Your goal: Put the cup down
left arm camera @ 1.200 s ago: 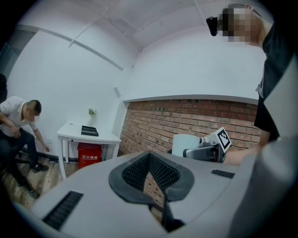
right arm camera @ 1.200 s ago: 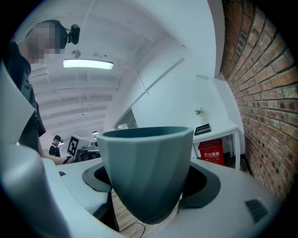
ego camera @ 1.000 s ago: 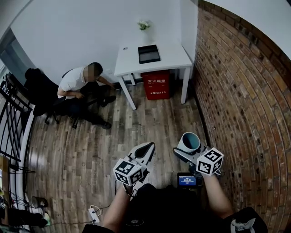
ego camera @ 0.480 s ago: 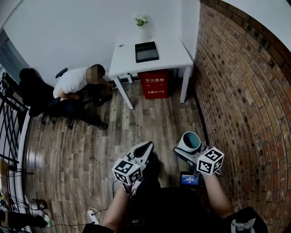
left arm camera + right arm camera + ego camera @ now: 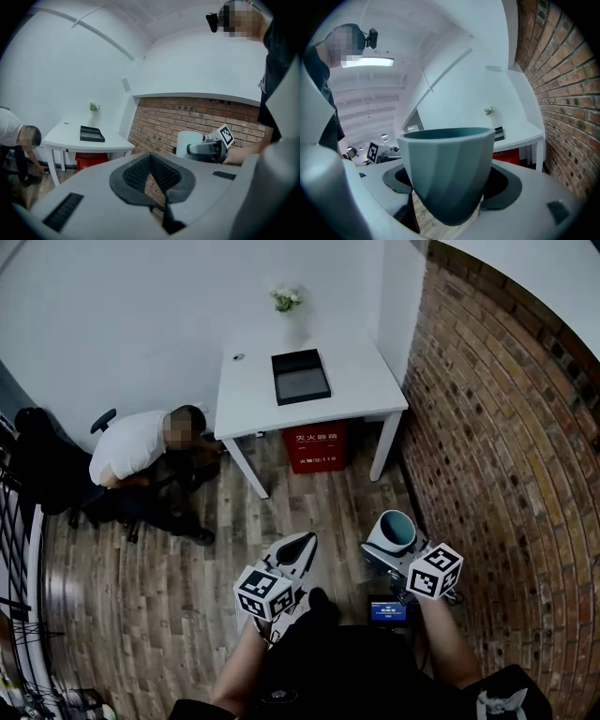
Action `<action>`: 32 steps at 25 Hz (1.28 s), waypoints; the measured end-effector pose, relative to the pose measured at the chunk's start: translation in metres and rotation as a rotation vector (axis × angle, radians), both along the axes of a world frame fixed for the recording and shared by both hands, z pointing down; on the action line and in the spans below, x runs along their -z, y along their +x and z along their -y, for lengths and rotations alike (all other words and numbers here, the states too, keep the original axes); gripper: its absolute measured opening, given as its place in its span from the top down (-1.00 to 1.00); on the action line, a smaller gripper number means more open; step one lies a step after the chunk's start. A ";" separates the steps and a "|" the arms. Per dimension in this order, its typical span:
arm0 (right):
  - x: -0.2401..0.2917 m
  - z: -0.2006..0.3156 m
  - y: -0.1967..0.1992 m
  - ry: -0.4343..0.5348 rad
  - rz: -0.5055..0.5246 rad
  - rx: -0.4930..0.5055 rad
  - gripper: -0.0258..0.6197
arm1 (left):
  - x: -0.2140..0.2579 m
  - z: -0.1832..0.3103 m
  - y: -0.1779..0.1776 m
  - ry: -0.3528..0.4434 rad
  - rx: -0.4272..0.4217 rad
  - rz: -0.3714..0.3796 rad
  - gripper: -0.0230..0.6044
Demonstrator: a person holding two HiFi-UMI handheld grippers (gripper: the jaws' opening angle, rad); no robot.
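Observation:
A pale teal faceted cup [image 5: 392, 531] stands upright between the jaws of my right gripper [image 5: 386, 546], which is shut on its lower body. The right gripper view shows the cup [image 5: 447, 171] filling the middle, clamped by the dark pads of that gripper [image 5: 450, 190], held in the air above the wooden floor. My left gripper [image 5: 301, 546] hangs beside it to the left, shut with nothing in it. From the left gripper view, its jaws [image 5: 151, 163] meet at the tip and the cup [image 5: 187, 142] shows off to the right.
A white table [image 5: 361, 390] stands ahead in the corner, with a black tray [image 5: 300, 376] and a small plant [image 5: 287, 299] on it and a red box [image 5: 316, 446] under it. A brick wall [image 5: 511, 446] runs along the right. A person [image 5: 136, 451] crouches left of the table.
The view has drawn closer to the white table, which now sits lower and larger in the head view. Both grippers keep their places, and the cup stays clamped.

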State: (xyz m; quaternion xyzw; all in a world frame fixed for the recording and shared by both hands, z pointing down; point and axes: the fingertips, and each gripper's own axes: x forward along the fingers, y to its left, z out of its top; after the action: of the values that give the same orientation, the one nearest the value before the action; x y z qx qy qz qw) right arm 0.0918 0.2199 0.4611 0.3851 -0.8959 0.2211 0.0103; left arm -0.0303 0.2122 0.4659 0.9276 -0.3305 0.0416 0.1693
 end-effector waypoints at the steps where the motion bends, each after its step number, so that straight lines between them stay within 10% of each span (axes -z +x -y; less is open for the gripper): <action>1: 0.003 0.018 -0.007 0.003 0.001 -0.003 -0.31 | 0.001 0.019 -0.008 0.002 -0.001 0.003 0.91; 32: -0.025 0.355 -0.047 -0.030 0.037 0.100 -0.31 | -0.027 0.325 -0.054 -0.040 0.158 0.040 0.91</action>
State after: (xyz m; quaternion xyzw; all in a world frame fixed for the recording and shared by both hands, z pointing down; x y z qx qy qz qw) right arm 0.0450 -0.1351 0.4859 0.3357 -0.9106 0.2409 0.0105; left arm -0.0840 -0.1126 0.4925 0.8940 -0.4051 0.0534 0.1839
